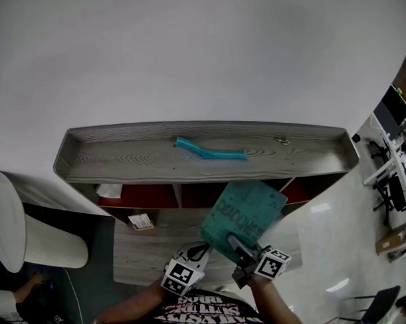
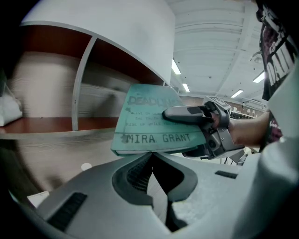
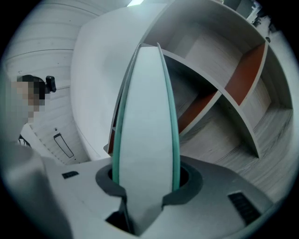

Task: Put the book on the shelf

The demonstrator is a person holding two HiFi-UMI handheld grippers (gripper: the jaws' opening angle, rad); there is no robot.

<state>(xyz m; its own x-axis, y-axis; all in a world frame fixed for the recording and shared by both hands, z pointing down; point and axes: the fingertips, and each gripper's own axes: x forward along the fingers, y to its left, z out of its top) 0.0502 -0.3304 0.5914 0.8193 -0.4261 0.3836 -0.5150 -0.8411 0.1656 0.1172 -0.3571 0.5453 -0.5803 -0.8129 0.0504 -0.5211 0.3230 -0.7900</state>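
The teal book (image 1: pixel 246 214) hangs tilted in front of the wooden shelf unit (image 1: pixel 90 162), below its top board. My right gripper (image 1: pixel 236 244) is shut on the book's lower edge, one finger lying across the cover. In the right gripper view the book (image 3: pixel 147 112) stands edge-on between the jaws of the right gripper (image 3: pixel 147 183), pages toward the camera, with open shelf compartments (image 3: pixel 219 116) beyond. My left gripper (image 2: pixel 150 156) is shut with its tips together, just under the book (image 2: pixel 149 126); whether they touch it I cannot tell. In the head view the left gripper (image 1: pixel 201 248) is at the book's lower left corner.
A teal curved object (image 1: pixel 210 150) and a small metal piece (image 1: pixel 281 141) lie on the shelf's top board. A small card box (image 1: pixel 141 221) and a white bundle (image 1: pixel 109 190) sit in the left compartments. A white chair (image 1: pixel 27 238) stands at the left.
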